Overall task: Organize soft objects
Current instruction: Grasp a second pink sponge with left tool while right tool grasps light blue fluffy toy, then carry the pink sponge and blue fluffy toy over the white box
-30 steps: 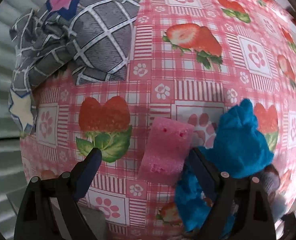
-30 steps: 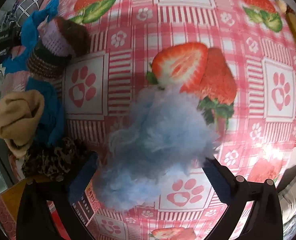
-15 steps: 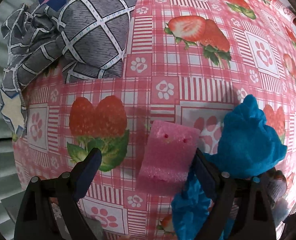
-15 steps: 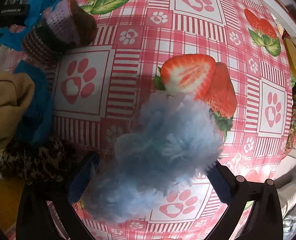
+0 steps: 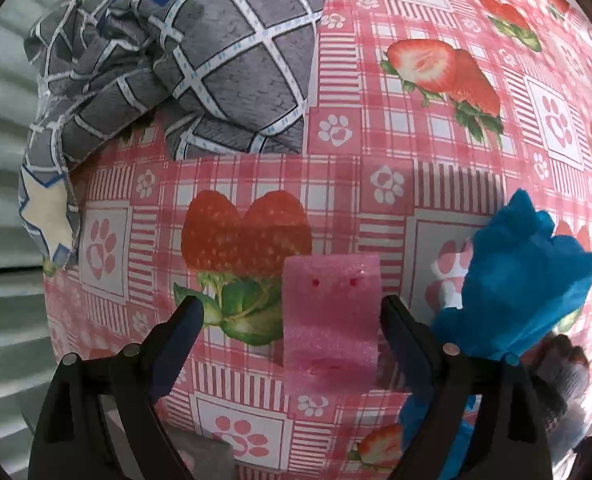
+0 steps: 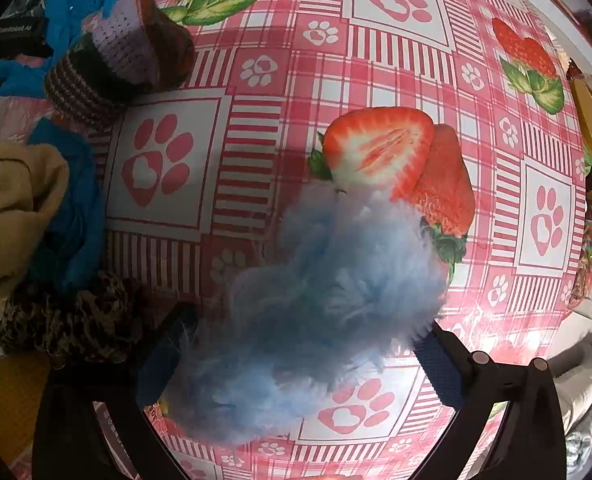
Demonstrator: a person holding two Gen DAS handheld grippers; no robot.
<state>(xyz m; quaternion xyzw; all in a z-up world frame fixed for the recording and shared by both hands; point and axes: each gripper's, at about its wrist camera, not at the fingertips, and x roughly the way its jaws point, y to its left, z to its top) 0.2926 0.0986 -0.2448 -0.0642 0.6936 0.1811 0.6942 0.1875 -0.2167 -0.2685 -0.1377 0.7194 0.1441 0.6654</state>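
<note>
Left gripper [image 5: 290,316], jaws apart, straddles the pink foam [image 5: 329,320]; right gripper [image 6: 303,344] spread around the blue fluff [image 6: 319,312]. Next: close.

Bright daylight, edge glare, fisheye warp

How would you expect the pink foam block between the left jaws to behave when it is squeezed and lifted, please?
The pink foam block looks like porous foam, so it is probably very light and should compress rather than crack. Its bent, stepped shape suggests it flexes easily. The matte, grainy surface likely grips well, and its flat faces make rolling unlikely.
</note>
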